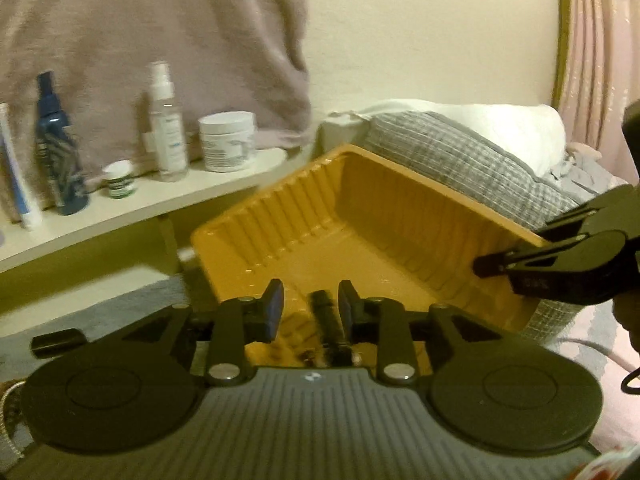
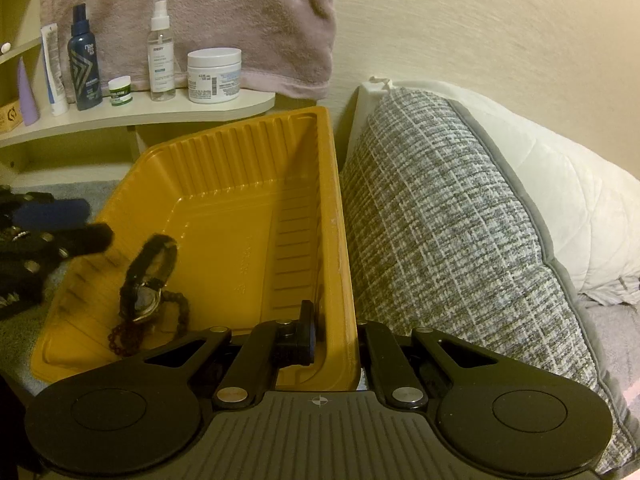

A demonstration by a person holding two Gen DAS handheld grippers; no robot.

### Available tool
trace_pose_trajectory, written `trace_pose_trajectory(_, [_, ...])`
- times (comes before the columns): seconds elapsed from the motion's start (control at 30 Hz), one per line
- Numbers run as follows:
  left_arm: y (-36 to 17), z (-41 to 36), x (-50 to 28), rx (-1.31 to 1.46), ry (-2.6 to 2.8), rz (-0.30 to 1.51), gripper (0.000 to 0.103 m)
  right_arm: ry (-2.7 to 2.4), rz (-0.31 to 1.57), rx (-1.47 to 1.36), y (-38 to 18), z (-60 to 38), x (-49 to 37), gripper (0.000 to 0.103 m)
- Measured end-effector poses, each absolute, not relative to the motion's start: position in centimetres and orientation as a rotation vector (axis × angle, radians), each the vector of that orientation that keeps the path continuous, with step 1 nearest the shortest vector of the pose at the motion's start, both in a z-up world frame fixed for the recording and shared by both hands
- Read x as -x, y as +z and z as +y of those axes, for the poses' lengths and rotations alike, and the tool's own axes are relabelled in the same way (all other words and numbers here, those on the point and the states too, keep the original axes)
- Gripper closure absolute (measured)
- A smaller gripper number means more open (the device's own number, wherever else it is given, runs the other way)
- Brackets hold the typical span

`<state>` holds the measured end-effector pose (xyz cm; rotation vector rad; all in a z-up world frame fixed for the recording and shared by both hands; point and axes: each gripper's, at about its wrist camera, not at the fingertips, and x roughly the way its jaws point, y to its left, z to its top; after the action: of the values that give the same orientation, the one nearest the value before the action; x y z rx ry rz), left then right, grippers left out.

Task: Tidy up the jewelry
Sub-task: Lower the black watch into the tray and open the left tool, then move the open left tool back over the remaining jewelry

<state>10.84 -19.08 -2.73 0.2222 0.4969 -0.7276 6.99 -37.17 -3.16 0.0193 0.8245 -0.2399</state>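
Note:
An orange plastic tray (image 2: 240, 216) rests tilted against a grey woven cushion (image 2: 440, 240). My right gripper (image 2: 336, 322) is shut on the tray's right wall, one finger inside and one outside; the left wrist view shows that gripper (image 1: 520, 244) clamped on the rim of the tray (image 1: 360, 216). A dark-strapped watch (image 2: 146, 280) stands in the tray's near left corner on a dark red bead bracelet (image 2: 128, 338). My left gripper (image 1: 310, 308) hovers over that corner, open, with the blurred watch strap (image 1: 326, 320) loose between its pads. From the right wrist, the left gripper (image 2: 94, 222) is just left of the watch.
A cream shelf (image 2: 160, 114) behind the tray carries a dark blue spray bottle (image 2: 84, 68), a clear spray bottle (image 2: 162, 52), a white jar (image 2: 214, 76), a small green-lidded jar (image 2: 120, 90) and tubes. A pinkish towel (image 2: 240, 12) hangs above. A white pillow (image 2: 560, 200) lies beyond the cushion.

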Motion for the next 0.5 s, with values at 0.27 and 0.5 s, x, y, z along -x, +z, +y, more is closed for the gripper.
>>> trace_pose_trajectory(0.27, [-3.4,-13.1,-12.1,-0.22,-0.538,0.51,0.077,-0.24,0.829,-0.018,-3.2,-37.3,-7.0,0.097])
trace_pose_trajectory(0.5, [-5.3,-8.6,-13.2,-0.279,-0.396,0.542,0.077,-0.242,0.829,-0.013,-3.2,-37.2,-7.1,0.097])
